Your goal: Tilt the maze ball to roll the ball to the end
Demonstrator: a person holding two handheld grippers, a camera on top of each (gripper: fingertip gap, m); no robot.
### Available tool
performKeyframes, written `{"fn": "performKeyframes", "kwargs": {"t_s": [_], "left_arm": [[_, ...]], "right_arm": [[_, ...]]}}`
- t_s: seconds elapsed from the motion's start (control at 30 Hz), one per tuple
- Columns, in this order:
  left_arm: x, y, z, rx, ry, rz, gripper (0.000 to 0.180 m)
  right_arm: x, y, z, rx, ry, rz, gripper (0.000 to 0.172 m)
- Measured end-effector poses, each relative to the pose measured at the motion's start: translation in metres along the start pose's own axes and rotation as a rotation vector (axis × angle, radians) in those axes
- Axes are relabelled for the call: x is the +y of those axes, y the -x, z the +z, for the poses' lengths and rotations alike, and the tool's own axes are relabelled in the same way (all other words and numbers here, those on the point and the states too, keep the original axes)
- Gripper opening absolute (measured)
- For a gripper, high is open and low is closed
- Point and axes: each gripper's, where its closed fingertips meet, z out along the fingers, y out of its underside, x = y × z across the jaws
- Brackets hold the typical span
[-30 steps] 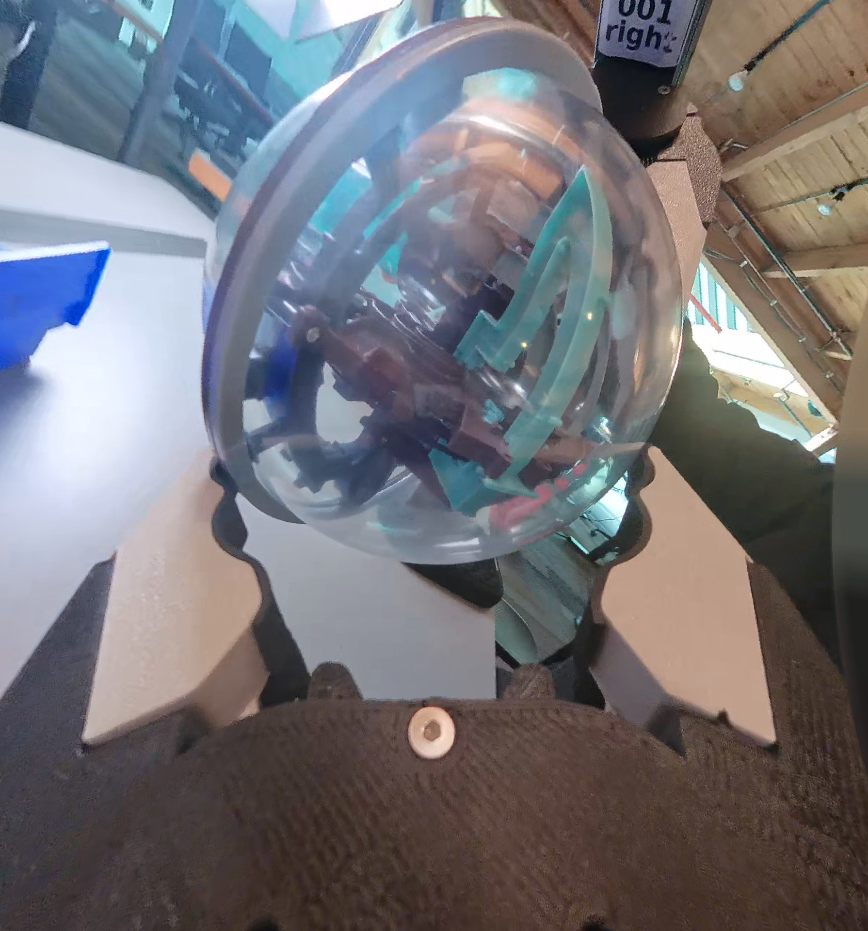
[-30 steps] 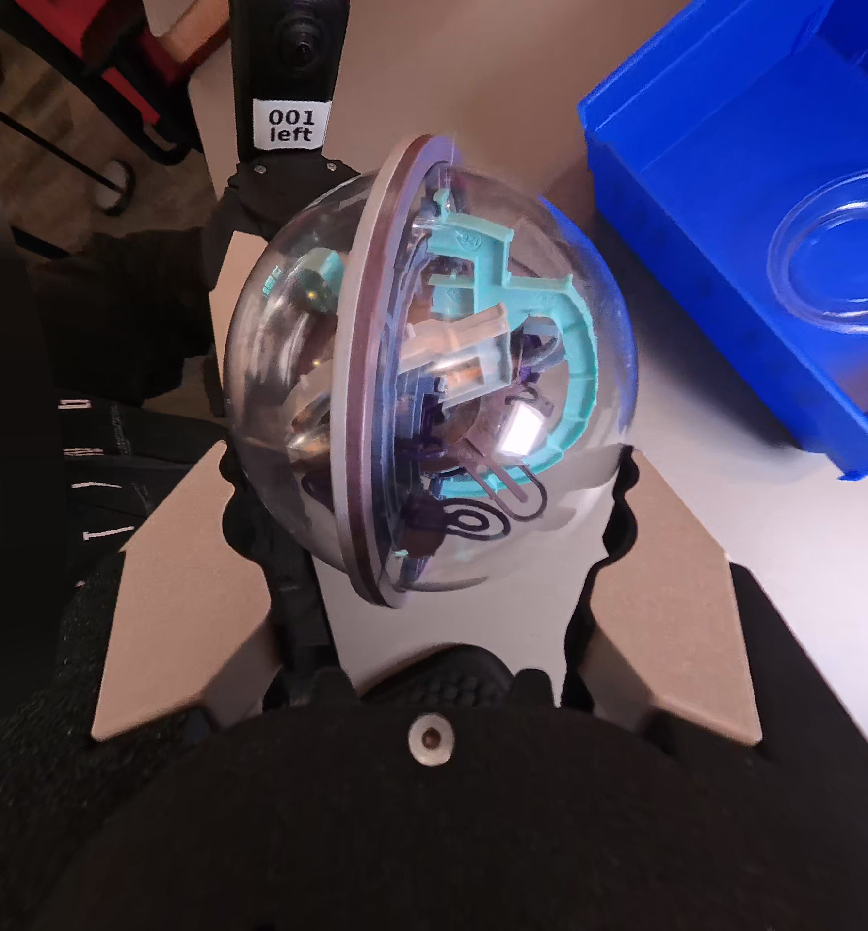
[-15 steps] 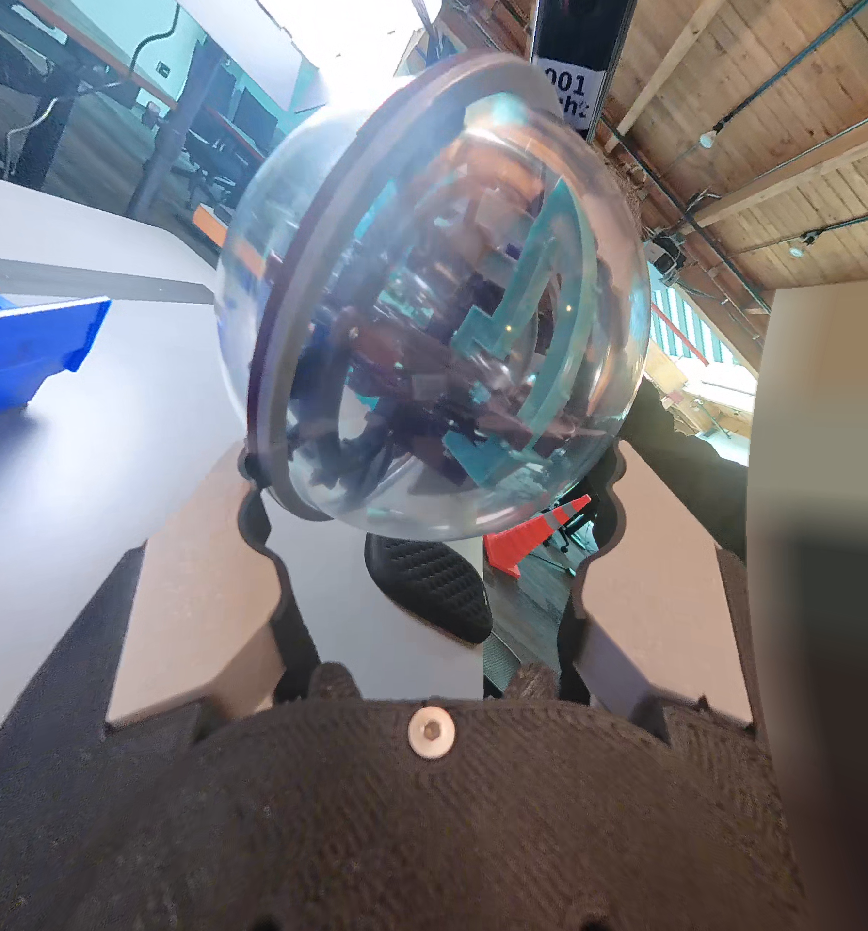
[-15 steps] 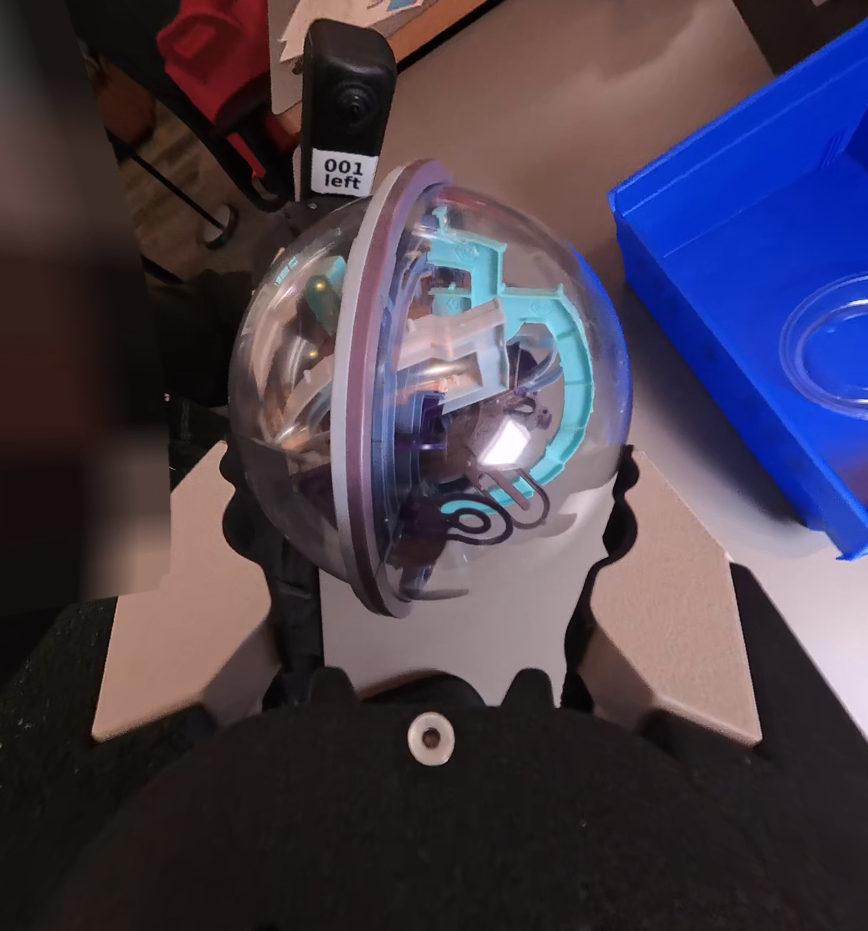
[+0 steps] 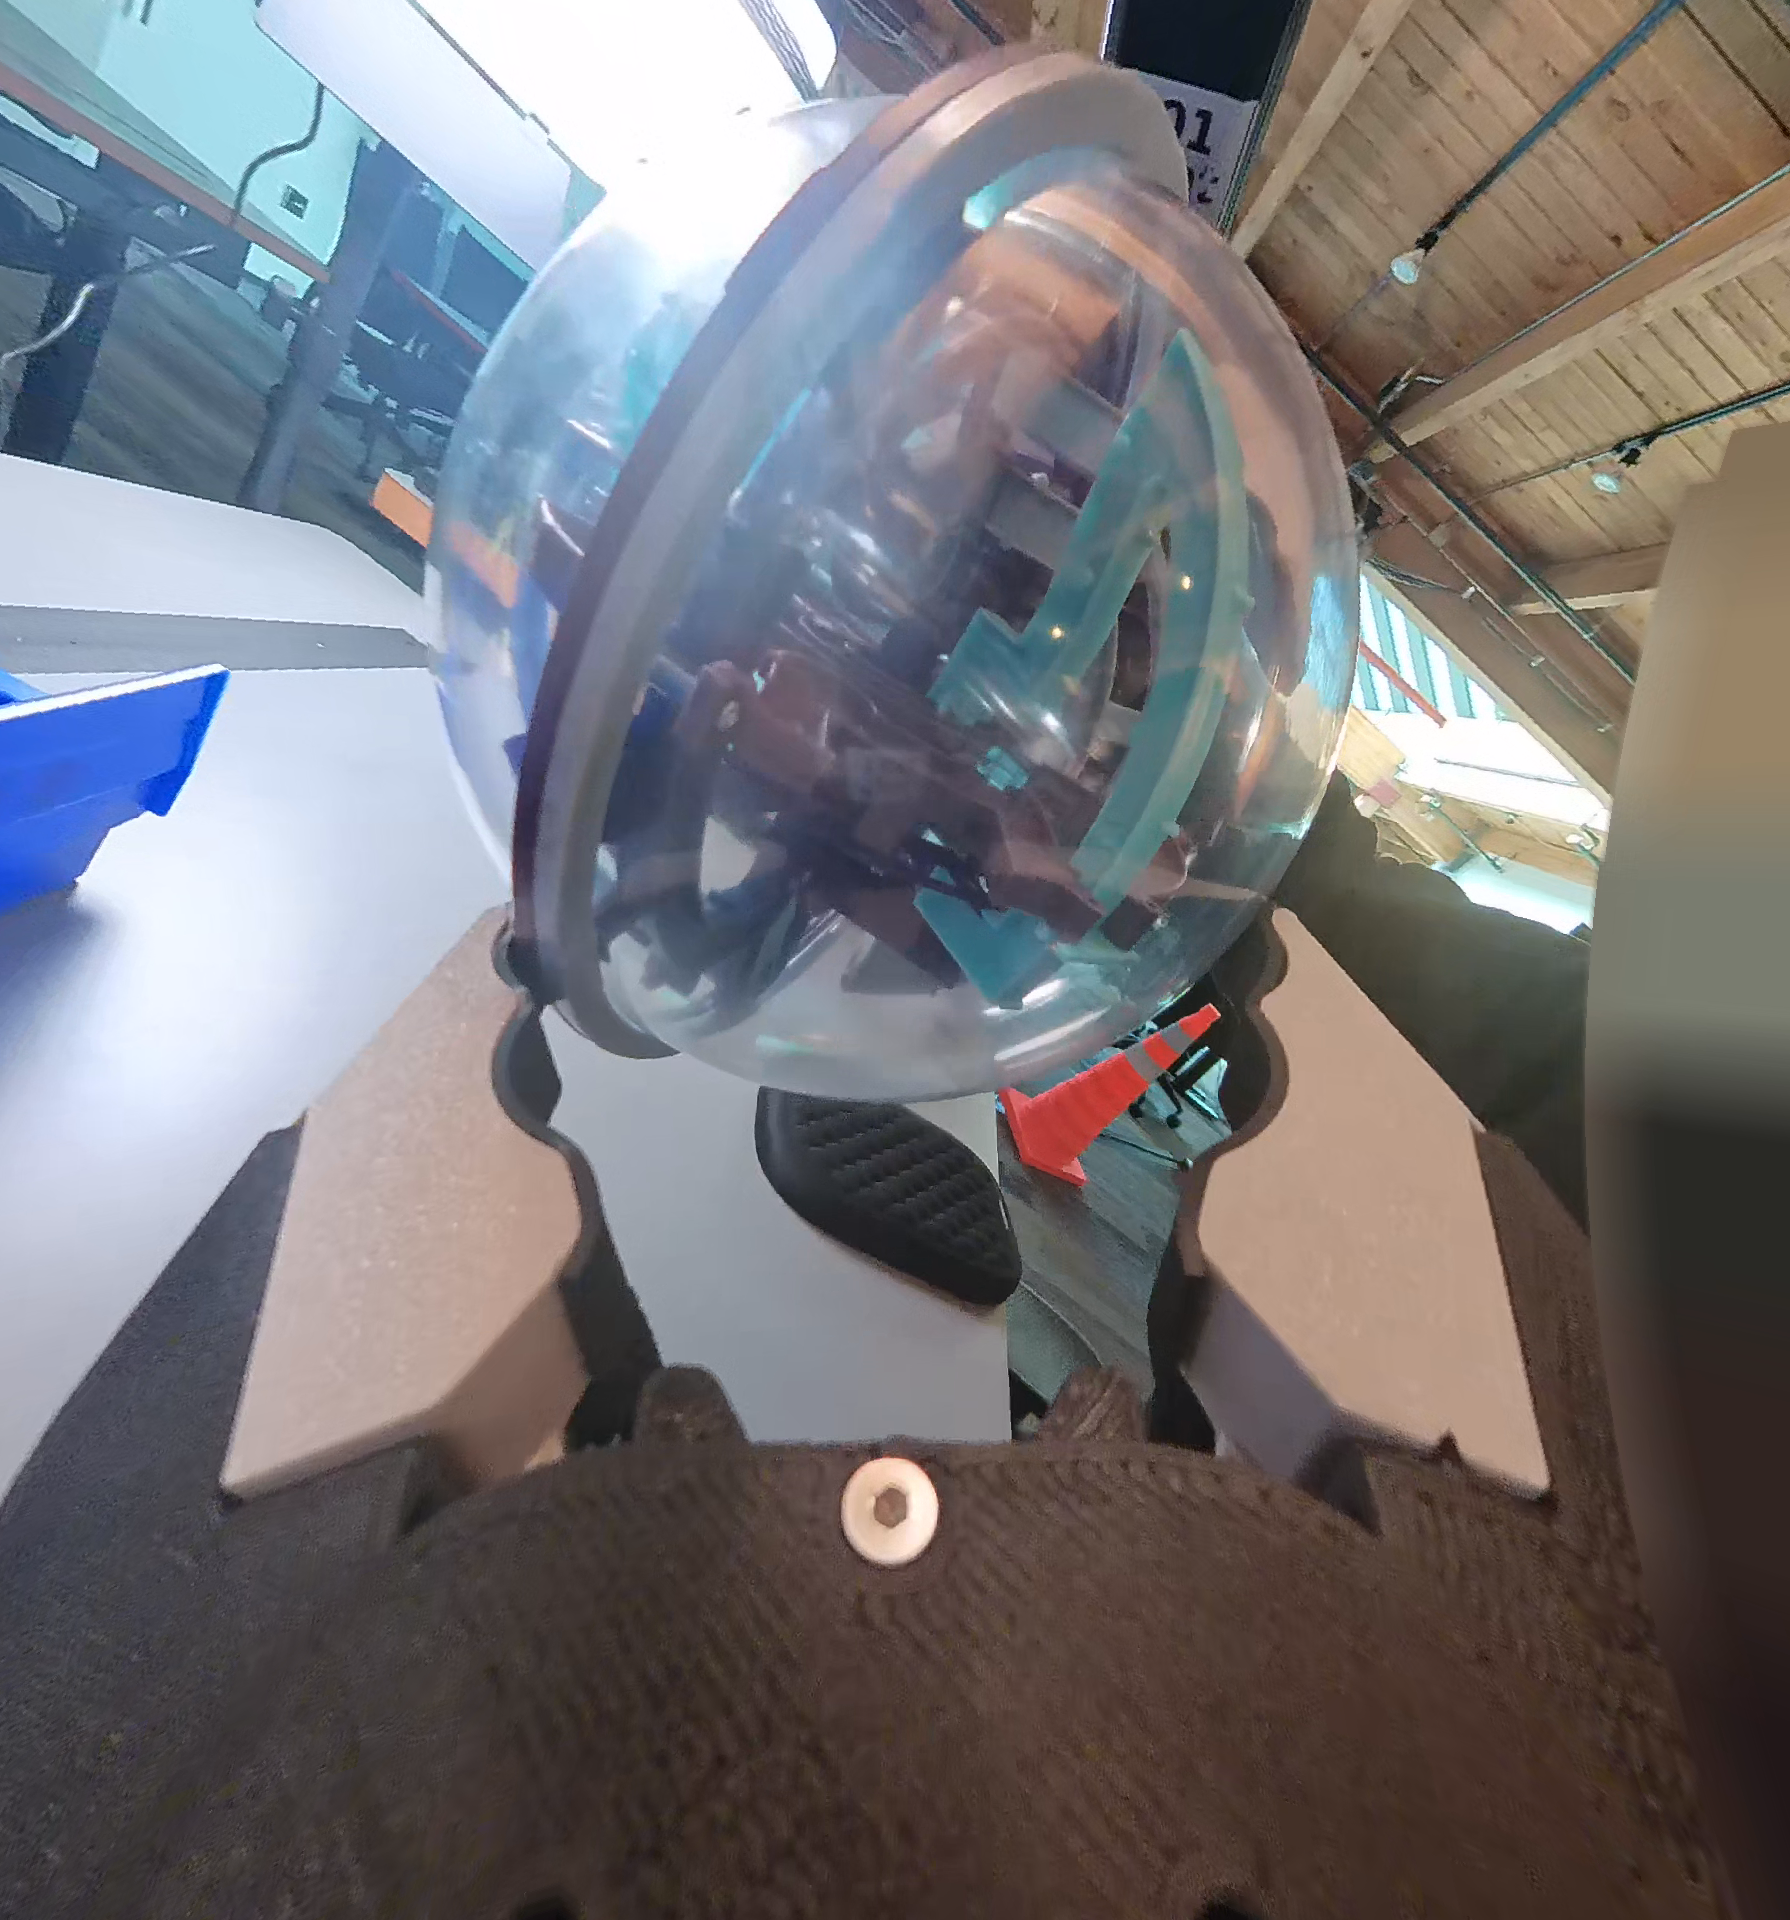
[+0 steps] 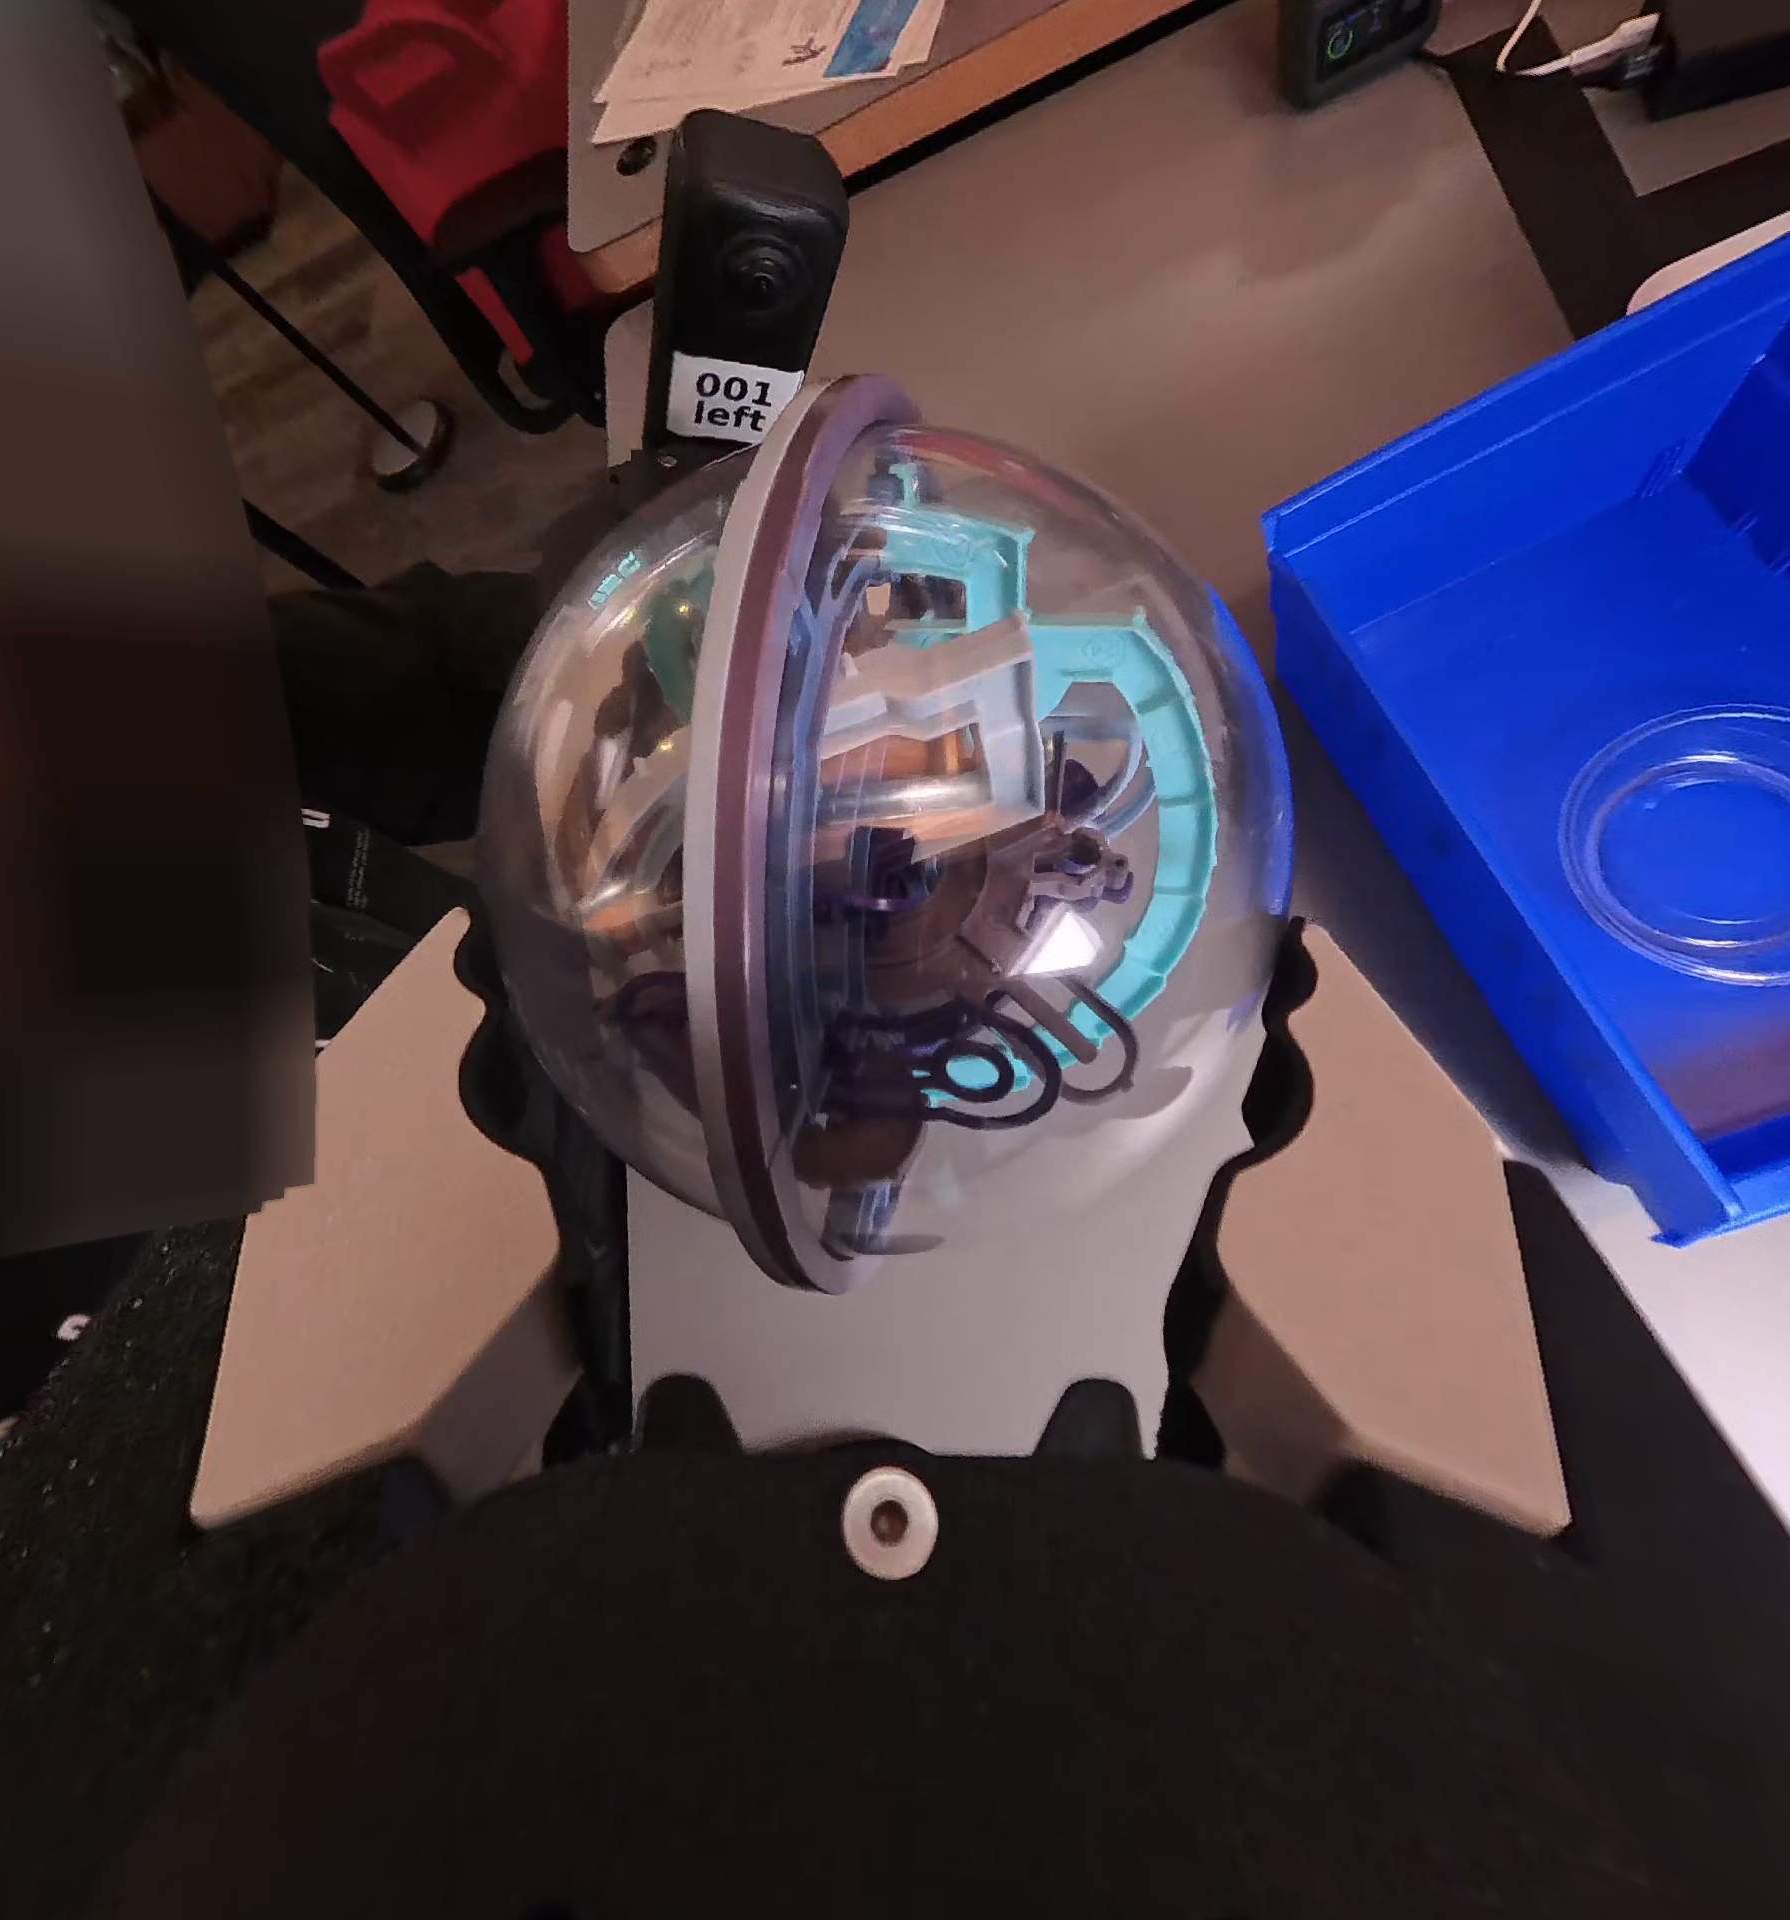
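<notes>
Maze ball: we hold it clear of the table, pinched from opposite sides by both grippers.
Left gripper: jaws spread wide, both pads against the clear shell low down; the grey seam ring sits at the left pad.
Right gripper: jaws equally wide, its pads pressing the two clear halves, the ring running tilted between them.
Inside: teal, brown and purple tracks; we cannot make out the small ball.
Bin: blue, on the table just right of the right gripper, a clear round lid inside it.
Cone: orange, far off beyond the left gripper.
</notes>
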Motion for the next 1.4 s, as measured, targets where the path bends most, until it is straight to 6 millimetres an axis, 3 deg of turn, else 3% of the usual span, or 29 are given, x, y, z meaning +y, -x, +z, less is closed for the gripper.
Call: {"fn": "performKeyframes", "kwargs": {"t_s": [0.23, 0.77, 1.07, 1.4], "left_arm": [[0.032, 0.023, -0.019, 0.081, 0.134, 0.125, 0.132], [0.142, 0.042, -0.040, 0.196, 0.534, 0.214, 0.138], [0.163, 0.046, -0.041, 0.224, 0.659, 0.239, 0.138], [0.160, 0.050, -0.045, 0.199, 0.661, 0.229, 0.137]], "right_arm": [[0.027, 0.001, 0.035, 0.165, 0.021, -0.045, 0.141], [0.125, 0.027, 0.096, 0.392, -0.136, -0.011, 0.140], [0.147, 0.031, 0.104, 0.442, -0.143, -0.003, 0.140], [0.144, 0.027, 0.105, 0.459, -0.130, 0.018, 0.140]]}}
